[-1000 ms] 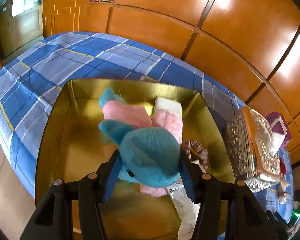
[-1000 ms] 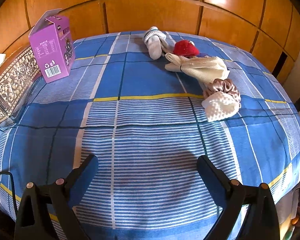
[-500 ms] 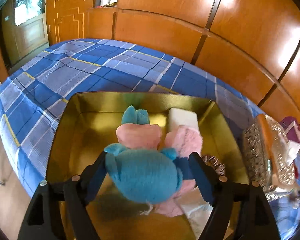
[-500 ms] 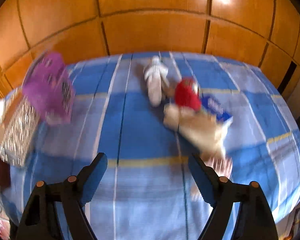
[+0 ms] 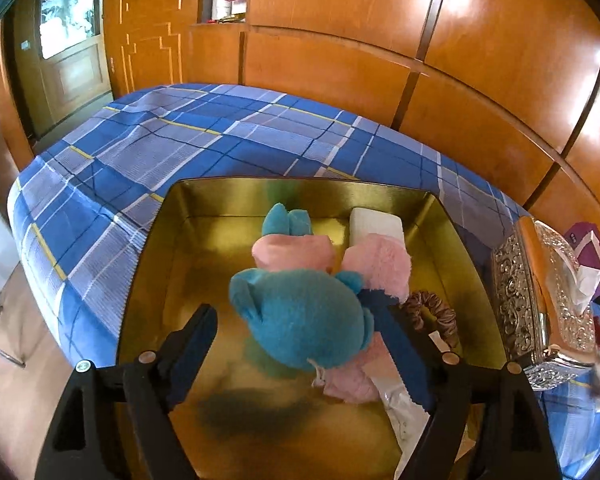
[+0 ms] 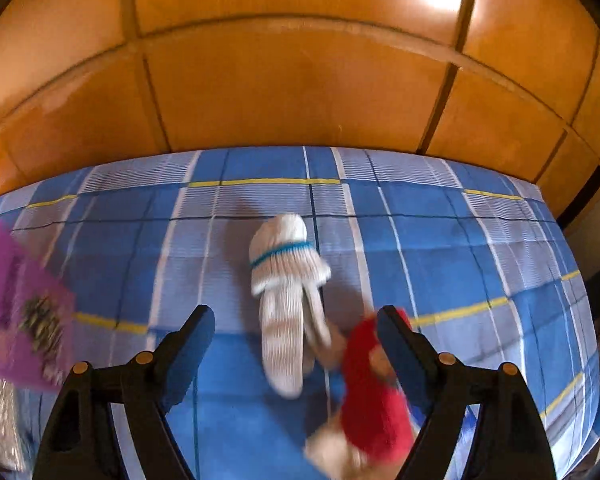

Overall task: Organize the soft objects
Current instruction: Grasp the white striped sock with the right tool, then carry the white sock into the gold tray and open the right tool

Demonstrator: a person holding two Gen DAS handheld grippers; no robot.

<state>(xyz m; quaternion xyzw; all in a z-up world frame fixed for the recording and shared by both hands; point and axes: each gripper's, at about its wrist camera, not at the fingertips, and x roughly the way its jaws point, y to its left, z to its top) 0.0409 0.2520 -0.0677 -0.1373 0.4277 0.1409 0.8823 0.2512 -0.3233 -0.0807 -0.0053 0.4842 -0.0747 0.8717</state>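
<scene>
Left wrist view: no writing can be read here. The left claw (image 5: pixel 302 322) hangs over a shiny gold rectangular tray (image 5: pixel 152 264) that sits on a bed with a blue plaid sheet (image 5: pixel 204 136), near the bed's front edge. A teal plush toy with a pink body (image 5: pixel 300 320) lies in the tray between the claw's fingers; the right finger looks to be against its side, the left finger stands clear of it. The jaws have just been opening and are now wide, no longer squeezing the toy that they gripped a second ago. Beside the toy in the tray lie a fluffy pink soft piece (image 5: pixel 384 266), a white rectangular block (image 5: pixel 376 222) at the far wall, and a brown satin scrunchie (image 5: pixel 432 308). An ornate silver tissue box (image 5: pixel 520 304) stands just right of the tray.

Right wrist view: blurred. The right claw (image 6: pixel 296 326) is wide open and holds nothing; its jaws narrowed a little early in the last second. A white ribbed sock with a teal band (image 6: pixel 284 280) lies on the sheet between and beyond the fingers, and a red soft item (image 6: pixel 364 396) lies by the right finger. A purple printed carton (image 6: pixel 20 312) shows at the left edge, its print unreadable. Against a second ago, the sock and red item are much nearer the claw.
</scene>
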